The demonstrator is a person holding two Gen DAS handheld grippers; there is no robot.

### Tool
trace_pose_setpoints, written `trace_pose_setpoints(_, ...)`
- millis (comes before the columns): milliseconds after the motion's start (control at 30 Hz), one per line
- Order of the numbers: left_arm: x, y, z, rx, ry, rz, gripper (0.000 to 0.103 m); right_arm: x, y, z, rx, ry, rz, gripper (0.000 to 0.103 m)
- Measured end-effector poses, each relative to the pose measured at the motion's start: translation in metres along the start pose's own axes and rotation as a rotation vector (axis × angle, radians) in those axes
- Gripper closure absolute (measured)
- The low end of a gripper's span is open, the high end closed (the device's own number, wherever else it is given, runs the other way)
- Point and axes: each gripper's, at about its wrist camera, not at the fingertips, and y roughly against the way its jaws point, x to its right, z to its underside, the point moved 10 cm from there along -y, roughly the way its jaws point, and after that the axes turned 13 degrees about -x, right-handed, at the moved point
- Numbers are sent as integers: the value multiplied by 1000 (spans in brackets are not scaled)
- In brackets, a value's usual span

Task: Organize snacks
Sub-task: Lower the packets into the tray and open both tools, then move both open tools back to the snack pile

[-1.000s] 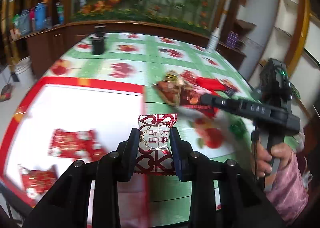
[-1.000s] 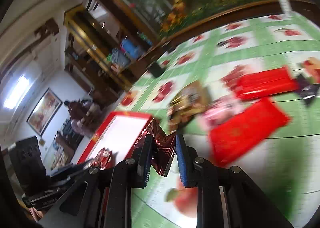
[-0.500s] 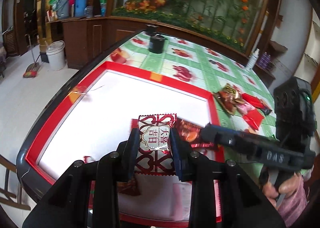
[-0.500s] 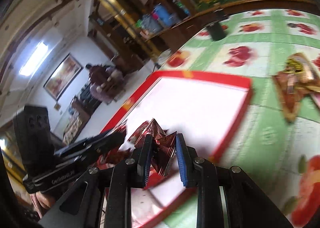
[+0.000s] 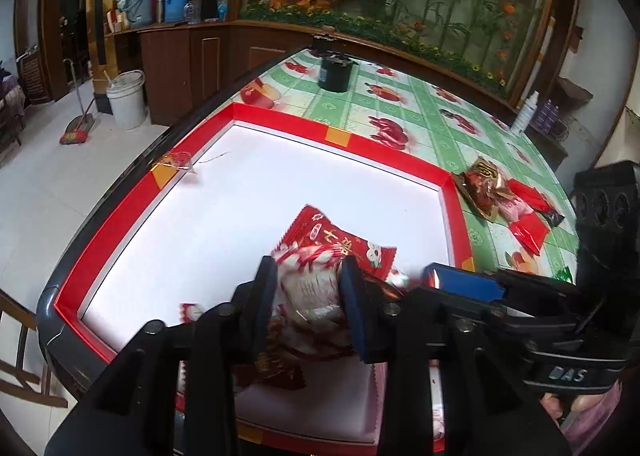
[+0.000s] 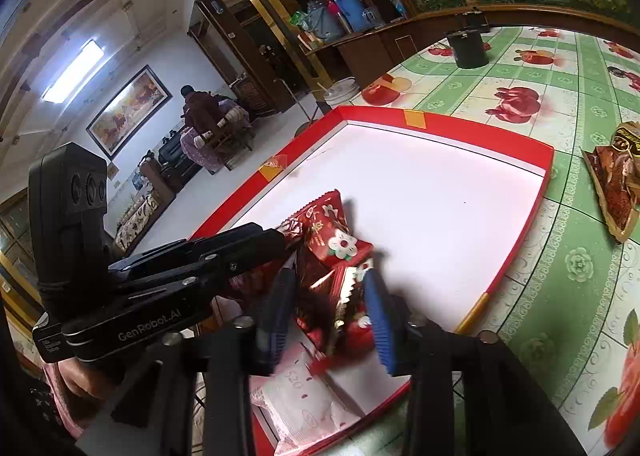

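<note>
A red tray with a white floor lies on the green fruit-print table. Over its near end my left gripper has its jaws opening; a blurred red-and-white snack packet sits loose between the pads. My right gripper is close beside it, jaws also opening, with a dark red foil packet blurred in the gap and touching neither pad. Under both lies a red packet with a flower print. A white packet lies at the tray's near edge.
On the tablecloth right of the tray are a brown snack bag and red packets. A black cup stands at the table's far end, a white spray bottle at the far right. A person sits far off in the room.
Both grippers swung left from over the tablecloth to over the tray's near end. Their jaws then widened, and the two packets they pinched now sit loose and blurred.
</note>
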Motion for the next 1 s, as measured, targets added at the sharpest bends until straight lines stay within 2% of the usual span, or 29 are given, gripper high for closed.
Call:
trace_pose_setpoints(33, -2, 1, -1, 7, 9, -9, 51, 1, 3, 0, 6, -4, -1, 57)
trace_pose_setpoints(100, -6, 7, -4, 38, 26, -34, 45, 2, 11, -2, 39, -12, 5, 55)
trace_pose_setpoints(167, -7, 14, -7, 76, 24, -73, 44, 6, 19, -3, 69, -30, 16, 44)
trace_pose_setpoints(333, 4, 24, -11, 121, -20, -115, 29, 28, 41, -9, 142, -123, 18, 41)
trace_pose_setpoints(467, 22, 24, -9, 121, -81, -115, 29, 49, 61, -9, 186, -191, 11, 40)
trace_pose_setpoints(667, 47, 17, 0, 92, -143, -103, 29, 89, 102, 2, 263, -274, 50, 39)
trace_pose_setpoints(1000, 65, 16, 8, 76, -193, -110, 29, 196, 205, 41, 458, -501, 152, 37)
